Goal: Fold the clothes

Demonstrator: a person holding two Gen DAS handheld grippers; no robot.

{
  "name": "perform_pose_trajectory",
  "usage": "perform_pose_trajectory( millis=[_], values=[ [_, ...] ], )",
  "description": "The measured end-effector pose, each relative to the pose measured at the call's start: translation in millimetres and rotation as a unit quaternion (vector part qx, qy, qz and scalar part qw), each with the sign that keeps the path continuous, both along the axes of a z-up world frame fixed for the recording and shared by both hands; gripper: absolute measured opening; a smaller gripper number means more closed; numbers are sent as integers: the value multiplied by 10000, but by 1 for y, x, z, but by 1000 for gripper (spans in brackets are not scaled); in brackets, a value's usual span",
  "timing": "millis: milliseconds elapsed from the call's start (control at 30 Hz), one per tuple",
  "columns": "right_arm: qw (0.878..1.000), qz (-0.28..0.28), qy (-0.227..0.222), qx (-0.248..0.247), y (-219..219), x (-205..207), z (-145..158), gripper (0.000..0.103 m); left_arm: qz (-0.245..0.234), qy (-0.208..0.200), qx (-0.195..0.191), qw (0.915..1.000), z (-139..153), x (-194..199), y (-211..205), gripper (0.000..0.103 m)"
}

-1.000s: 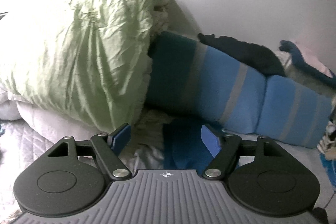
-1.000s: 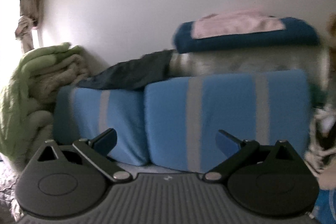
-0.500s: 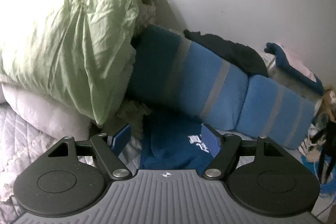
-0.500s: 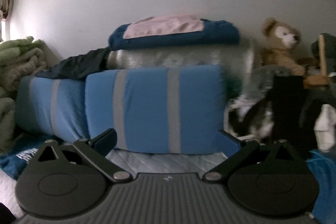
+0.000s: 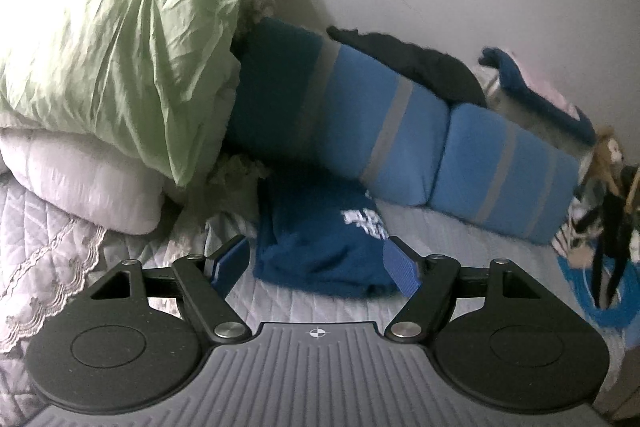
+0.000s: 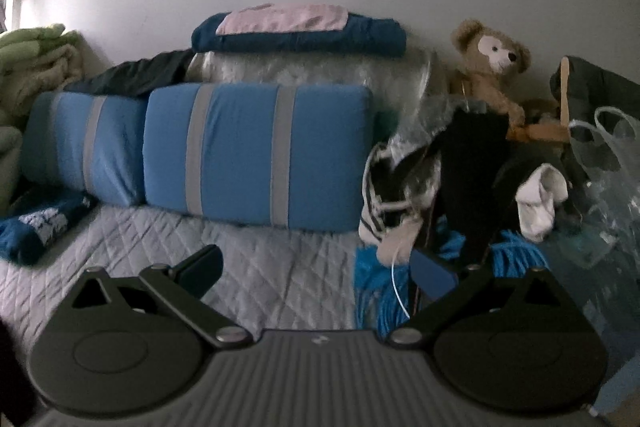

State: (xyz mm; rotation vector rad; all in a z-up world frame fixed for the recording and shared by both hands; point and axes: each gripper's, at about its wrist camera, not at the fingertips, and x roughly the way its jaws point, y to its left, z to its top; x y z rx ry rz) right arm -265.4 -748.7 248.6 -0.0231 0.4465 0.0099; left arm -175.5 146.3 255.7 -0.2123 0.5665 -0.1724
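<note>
Navy shirt [image 5: 320, 247] lies folded, seemingly just beyond spread left gripper [image 5: 316, 267].

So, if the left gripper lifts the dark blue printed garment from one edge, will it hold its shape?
Probably not. The dark blue garment lies crumpled and soft on the quilt, so it would likely droop and unfold. It looks light and unlikely to slip from the ribbed fingers.

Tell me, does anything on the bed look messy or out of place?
Yes. A white sock dangles from a jumbled heap of clothes beside the striped pillows. A dark garment is slung over those pillows, and the blue shirt lies crumpled on the quilt.
</note>
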Motion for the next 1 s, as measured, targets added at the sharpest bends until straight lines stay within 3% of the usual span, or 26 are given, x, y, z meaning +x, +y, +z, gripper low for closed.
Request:
perform_pose_trajectory(
  millis=[400, 733, 1000],
  values=[
    [9960, 218, 857, -153, 3, -16, -63, 103, -133, 706, 108, 9974, -59, 0, -16, 73],
    [9927, 97, 1122, 421, 10, 3, -104, 103, -123, 964, 307, 9948, -98, 19, -40, 73],
    [9891, -211, 1302, 658, 11, 21, -131, 103, -169, 1096, 769, 9908, -121, 36, -69, 73]
  ],
)
